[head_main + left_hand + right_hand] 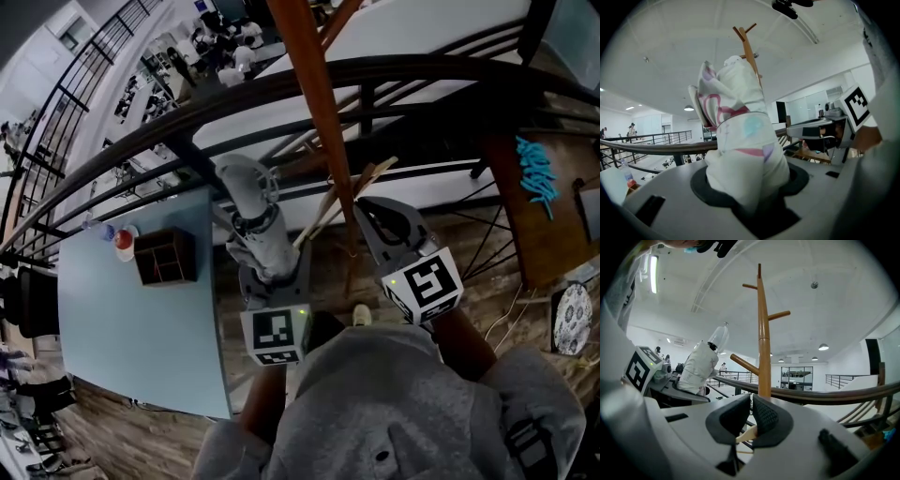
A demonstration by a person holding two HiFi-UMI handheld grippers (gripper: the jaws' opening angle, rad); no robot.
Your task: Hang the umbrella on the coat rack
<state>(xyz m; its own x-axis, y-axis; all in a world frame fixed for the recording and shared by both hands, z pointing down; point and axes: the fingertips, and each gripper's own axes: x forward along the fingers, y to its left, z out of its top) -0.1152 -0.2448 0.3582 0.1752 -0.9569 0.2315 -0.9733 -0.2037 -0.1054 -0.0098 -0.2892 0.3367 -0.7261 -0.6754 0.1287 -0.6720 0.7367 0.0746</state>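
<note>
Left gripper (746,190) has its jaws spread wide and clamped on the bundled fabric of the folded white umbrella (739,131); the umbrella stands upright out of the jaws, its pink-patterned canopy towering over them; right gripper (751,414), alongside, has its jaws pressed together on nothing; the wooden coat rack (763,338) rises just ahead of both grippers, by the dark curved railing (187,120), its pole right behind the umbrella.
</note>
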